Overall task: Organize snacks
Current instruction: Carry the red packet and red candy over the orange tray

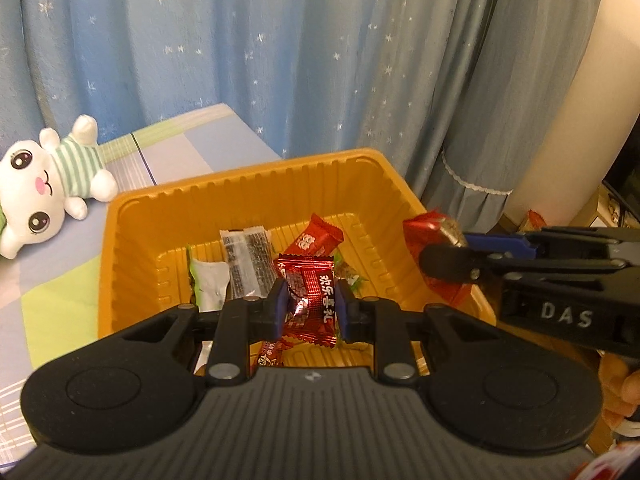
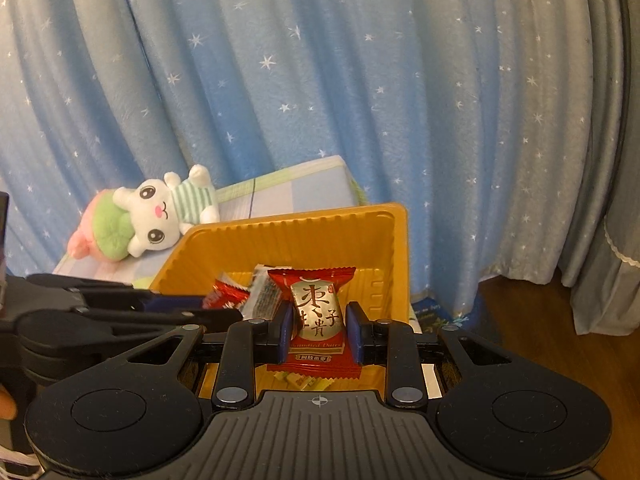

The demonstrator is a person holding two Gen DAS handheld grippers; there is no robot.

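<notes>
An orange plastic tray (image 1: 248, 184) holds several wrapped snacks: a red packet (image 1: 318, 238), a dark seaweed-like packet (image 1: 248, 264) and a white-green one (image 1: 210, 286). My left gripper (image 1: 310, 302) is shut on a shiny red candy packet (image 1: 310, 292), held above the tray's near side. Entering from the right, my right gripper (image 1: 444, 256) is shut on a red date candy (image 1: 430, 226) over the tray's right rim. In the right wrist view the right gripper (image 2: 318, 328) clamps that red-and-gold date candy (image 2: 316, 312) over the tray (image 2: 288, 232), with the left gripper (image 2: 224, 306) at left.
A white plush toy (image 1: 44, 184) in a striped shirt lies on the patchwork bedcover (image 1: 60, 256) left of the tray. A blue star-patterned curtain (image 1: 280, 60) hangs behind. Wooden floor (image 2: 520, 308) shows at right. A person's fingers (image 1: 624, 392) appear at the right edge.
</notes>
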